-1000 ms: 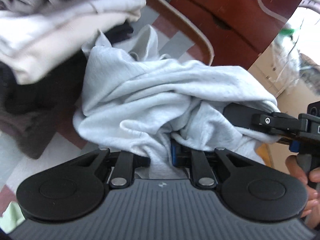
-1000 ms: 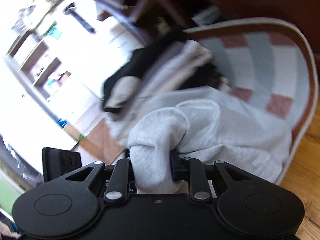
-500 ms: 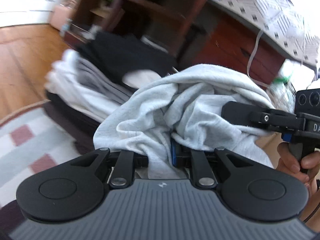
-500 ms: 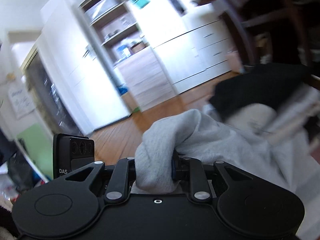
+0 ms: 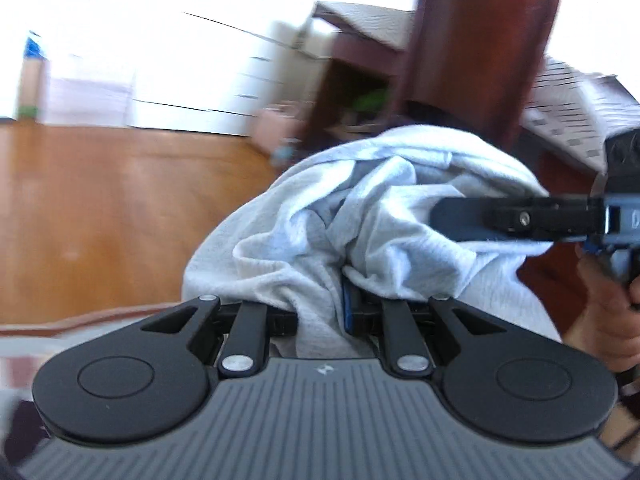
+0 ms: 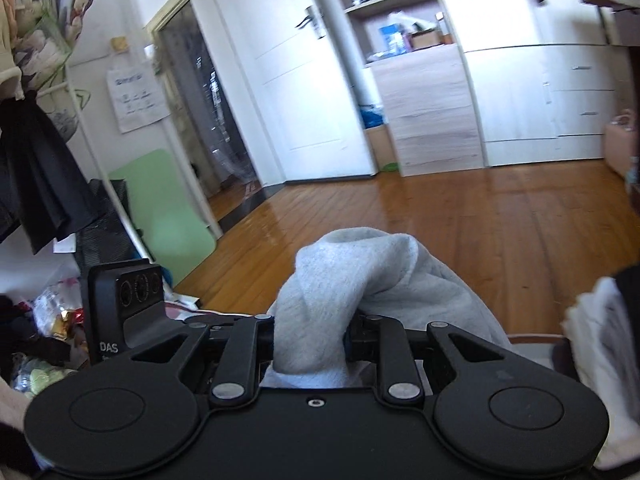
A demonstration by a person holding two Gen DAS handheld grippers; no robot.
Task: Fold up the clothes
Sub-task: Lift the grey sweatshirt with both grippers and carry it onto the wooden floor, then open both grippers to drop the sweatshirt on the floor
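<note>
Left wrist view, grey garment (image 5: 360,216) bunched between left hand-held gripper (image 5: 320,312) jaws

Left gripper (image 5: 320,312) jaws buried under bunched grey sweatshirt (image 5: 360,220); same for right gripper (image 6: 310,340). Hand (image 5: 604,312) cut by frame edge. White cabinets (image 5: 192,64) smeared, overexposed. Shelf items (image 6: 400,36) too small to identify.
</note>
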